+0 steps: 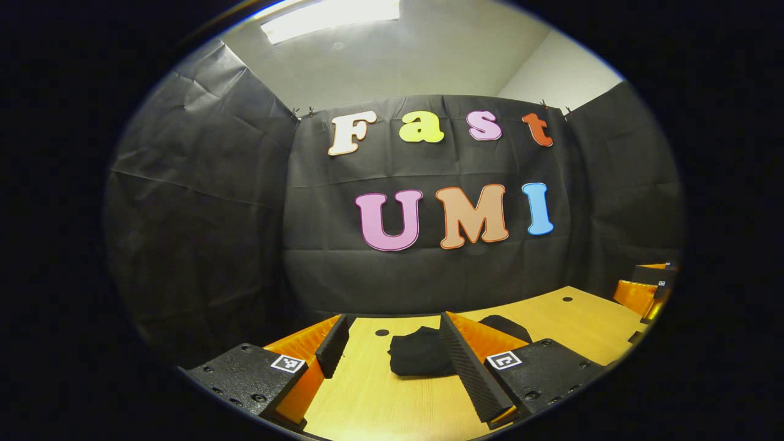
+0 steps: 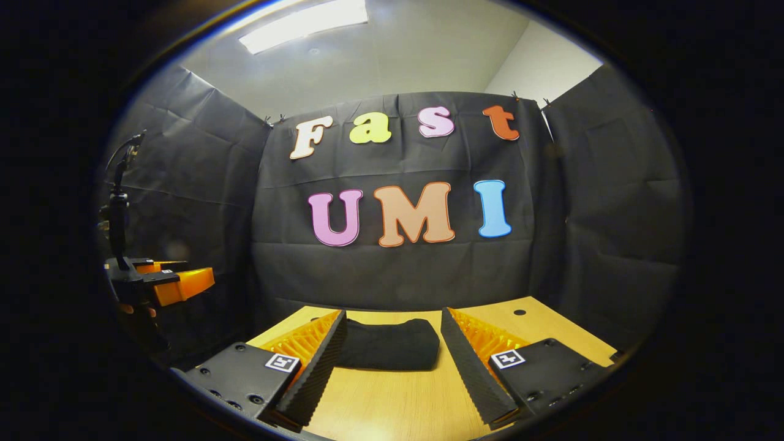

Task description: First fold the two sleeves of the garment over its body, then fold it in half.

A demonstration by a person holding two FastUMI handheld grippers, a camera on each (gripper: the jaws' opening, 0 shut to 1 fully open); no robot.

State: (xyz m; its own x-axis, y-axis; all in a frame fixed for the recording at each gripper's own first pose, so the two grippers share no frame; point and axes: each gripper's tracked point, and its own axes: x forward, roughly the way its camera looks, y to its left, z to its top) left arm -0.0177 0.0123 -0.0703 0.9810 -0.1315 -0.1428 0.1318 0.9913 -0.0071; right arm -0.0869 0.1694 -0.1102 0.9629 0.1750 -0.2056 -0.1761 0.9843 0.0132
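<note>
The garment (image 1: 422, 352) lies bunched on the table (image 1: 380, 398), just ahead of the left gripper (image 1: 392, 361) and between its spread, empty fingers. From the right gripper (image 2: 392, 361), likewise wide and holding nothing, the same dark cloth sits ahead as a compact roll. It looks soft, light and limp, so it should sag and slip when lifted. A sleeve cannot be told apart in the heap; pinching a loose outer edge to spread it seems the sensible first hold.
</note>
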